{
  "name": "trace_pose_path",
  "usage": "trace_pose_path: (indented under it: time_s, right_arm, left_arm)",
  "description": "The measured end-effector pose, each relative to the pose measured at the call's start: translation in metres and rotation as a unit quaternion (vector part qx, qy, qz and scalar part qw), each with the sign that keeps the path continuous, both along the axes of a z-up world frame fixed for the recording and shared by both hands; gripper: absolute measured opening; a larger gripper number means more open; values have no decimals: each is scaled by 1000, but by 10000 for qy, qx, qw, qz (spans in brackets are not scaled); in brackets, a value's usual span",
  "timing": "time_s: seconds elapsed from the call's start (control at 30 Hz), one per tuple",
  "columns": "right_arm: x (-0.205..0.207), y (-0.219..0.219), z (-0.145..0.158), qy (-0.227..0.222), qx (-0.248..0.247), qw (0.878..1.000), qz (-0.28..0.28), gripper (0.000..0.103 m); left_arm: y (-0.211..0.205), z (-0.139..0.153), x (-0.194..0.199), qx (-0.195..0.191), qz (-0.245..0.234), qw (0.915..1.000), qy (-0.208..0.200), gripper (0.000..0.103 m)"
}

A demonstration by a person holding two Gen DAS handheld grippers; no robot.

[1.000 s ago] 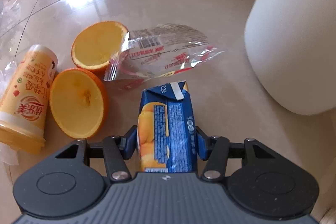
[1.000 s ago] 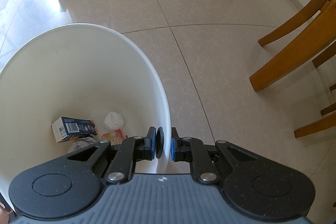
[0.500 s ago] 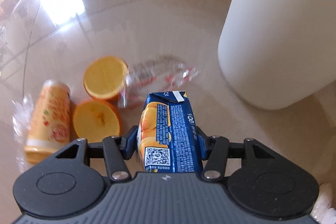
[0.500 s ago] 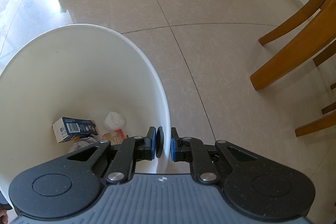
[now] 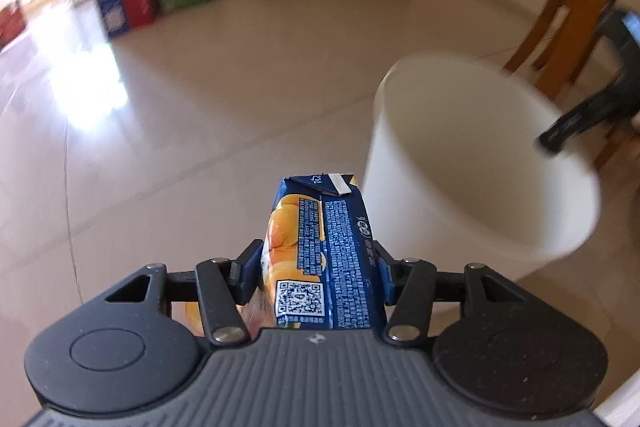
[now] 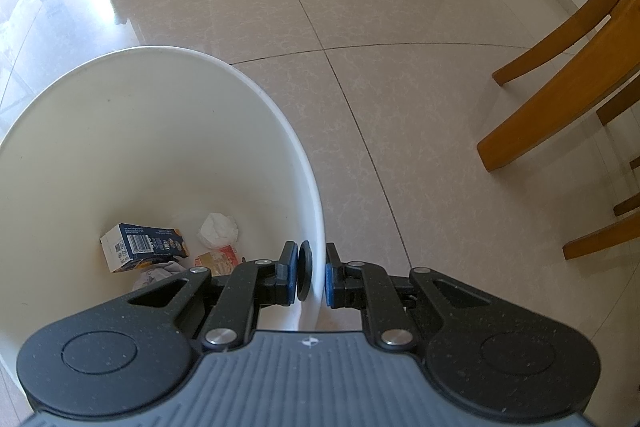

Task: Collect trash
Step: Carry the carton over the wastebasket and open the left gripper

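In the left wrist view, the left gripper (image 5: 320, 267) pinches a blue juice carton (image 5: 324, 251) across its flat sides, raised beside the white bin (image 5: 460, 187); it is probably empty, so light and crushable. In the right wrist view, the right gripper (image 6: 311, 277) clamps the bin's rim (image 6: 316, 227), with another carton (image 6: 142, 245) already inside.

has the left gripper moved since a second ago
Yes. The left gripper, shut on the juice carton, has risen from the floor litter and now faces the white bin rim from the left.
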State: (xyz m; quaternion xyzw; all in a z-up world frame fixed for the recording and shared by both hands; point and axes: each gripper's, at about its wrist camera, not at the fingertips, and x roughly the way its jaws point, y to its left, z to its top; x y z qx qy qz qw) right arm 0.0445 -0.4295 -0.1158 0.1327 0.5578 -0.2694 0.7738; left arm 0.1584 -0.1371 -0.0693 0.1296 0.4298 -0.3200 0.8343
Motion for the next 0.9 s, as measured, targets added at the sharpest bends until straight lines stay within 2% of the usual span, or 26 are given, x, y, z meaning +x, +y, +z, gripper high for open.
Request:
trace_pose_path:
  time_s: [0.1,0.13,0.23,0.3,0.33,0.43,0.47,0.5,0.57,0.7,0.9]
  right_arm:
    - [-1,-1,0,-17,32,10000,-21,16]
    - [-1,-2,0,-25,42,10000,-27,16]
    - [-2,-2,1,-43,64,10000,-23,16]
    - [-2,-3,1,-58,88,9999,-40,16]
    - [-3,-3,1,-61,89,9999,-38,16]
    - [-3,-2,0,-62,60,10000,-21,16]
    - [-4,-2,0,-56,51,10000,-7,16]
    - [-4,-1,0,-55,54,10000,-2,16]
    - [-4,-2,0,-56,80,10000,1,16]
    - [-4,-3,0,-73,117,9999,-32,16]
    - [-4,-1,0,-50,110,9999,-5,16]
  left_arm:
    - [-15,36,6,-178,-302,9992,-188,54]
    - [-27,30,9,-228,-397,9987,-227,54]
    - [-57,49,14,-447,-693,9962,-295,54]
    - [-71,49,14,-561,-852,9944,-286,54]
    - [-77,56,-4,-618,-910,9935,-275,54]
    - [-96,59,-14,-691,-1082,9916,-133,55]
    - [-102,56,-15,-650,-1106,9917,-45,66]
    - [-104,58,-15,-589,-1078,9924,-9,81]
    - [-106,54,-18,-566,-1011,9932,-152,89]
    - [-100,43,-16,-494,-1002,9937,-65,89]
    - [-87,54,-2,-423,-750,9963,33,90]
